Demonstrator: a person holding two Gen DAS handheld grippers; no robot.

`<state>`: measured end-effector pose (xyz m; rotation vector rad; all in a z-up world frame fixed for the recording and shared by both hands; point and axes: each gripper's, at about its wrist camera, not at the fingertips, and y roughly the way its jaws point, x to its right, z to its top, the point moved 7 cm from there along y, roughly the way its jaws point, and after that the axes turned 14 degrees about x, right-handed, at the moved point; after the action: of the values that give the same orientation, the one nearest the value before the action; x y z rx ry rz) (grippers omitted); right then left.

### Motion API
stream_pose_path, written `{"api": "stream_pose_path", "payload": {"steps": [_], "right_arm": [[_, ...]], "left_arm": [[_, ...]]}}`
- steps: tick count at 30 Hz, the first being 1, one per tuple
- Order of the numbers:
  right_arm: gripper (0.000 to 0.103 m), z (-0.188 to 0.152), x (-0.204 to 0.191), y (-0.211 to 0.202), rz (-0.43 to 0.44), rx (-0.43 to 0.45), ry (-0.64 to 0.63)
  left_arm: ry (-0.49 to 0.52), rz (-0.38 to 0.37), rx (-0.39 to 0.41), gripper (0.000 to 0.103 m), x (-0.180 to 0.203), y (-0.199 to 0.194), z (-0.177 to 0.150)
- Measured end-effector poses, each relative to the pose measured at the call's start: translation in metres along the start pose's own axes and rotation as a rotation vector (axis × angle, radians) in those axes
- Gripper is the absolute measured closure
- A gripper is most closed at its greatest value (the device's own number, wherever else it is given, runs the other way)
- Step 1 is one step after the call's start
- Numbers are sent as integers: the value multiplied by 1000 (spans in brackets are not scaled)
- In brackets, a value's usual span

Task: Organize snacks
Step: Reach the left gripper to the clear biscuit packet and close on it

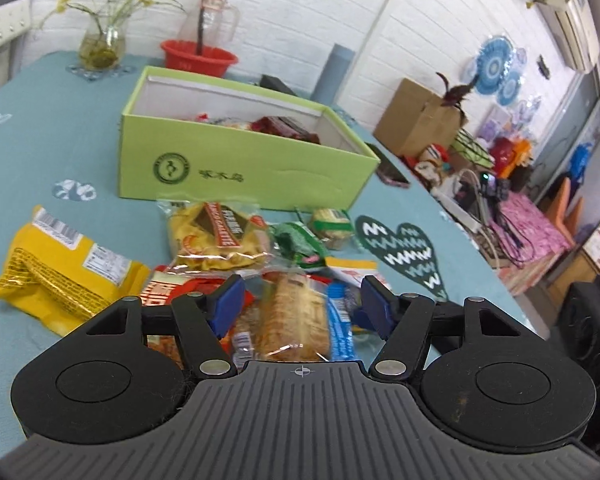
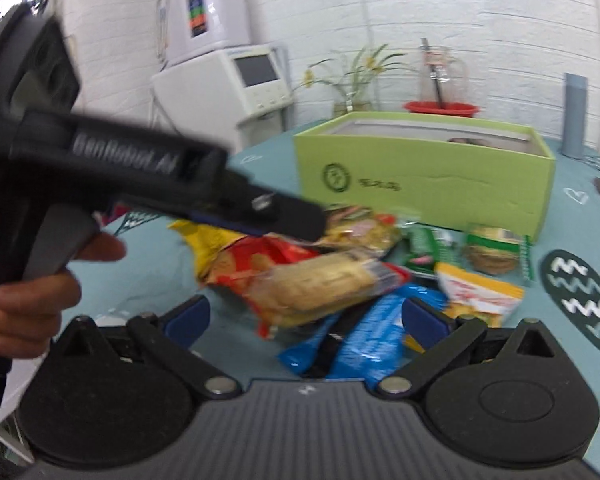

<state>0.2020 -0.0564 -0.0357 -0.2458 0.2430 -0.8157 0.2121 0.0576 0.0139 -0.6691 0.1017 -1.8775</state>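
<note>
Nearest in the left wrist view, the left claw (image 1: 302,306) stands partly open over the heap of snacks, its blue pads either side of a clear-wrapped biscuit pack (image 1: 296,316) without visibly pressing on it, so nothing is held. The right claw (image 2: 304,320) is spread wide and empty above a blue packet (image 2: 364,344), with a yellow-and-white sachet (image 2: 480,292) just beside its right pad. A hand (image 2: 28,292) grips the handle of the other tool at the left edge of that view. Around these lie a large yellow bag (image 1: 56,276), a clear bag of yellow crisps (image 1: 220,236), a green wrapper (image 1: 296,242) and a small round cake in a green-edged wrapper (image 1: 332,226), all loose on the teal counter (image 1: 60,132) near a dark heart-shaped mat (image 1: 404,252). Just behind the heap stands the open green box (image 1: 236,168), with a few packets, one dark red, showing above its front wall. Judging by this, sorting has begun but most remains: the bulk of the snacks are not yet in the box. Beyond the box stand a red bowl (image 1: 198,58) and a glass vase of plants (image 1: 102,46).
</note>
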Motion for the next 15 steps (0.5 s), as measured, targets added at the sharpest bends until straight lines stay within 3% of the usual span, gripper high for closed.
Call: {"api": "stream_pose_path", "payload": {"steps": [4,6,8,11,15], "right_arm": [[2,-8,-4,17,37,-24,-7],[1,-7,-4,22,33,-17,-40],[1,-7,1,24,10,-21,-76],[1,-4,12,16,-6,-17,-63],[1,-6,30,10,-40,-23,-37]], "left_arm": [[-41,-75,-105,54,2,19,-8],[-80,-74,-156,54,-2,32,-16],[-105,-82,-166,59,-1,37,-19],[-136,-171,-196,58,13,41,-23],[-103,-131,-204,59,22,55,-28]]}}
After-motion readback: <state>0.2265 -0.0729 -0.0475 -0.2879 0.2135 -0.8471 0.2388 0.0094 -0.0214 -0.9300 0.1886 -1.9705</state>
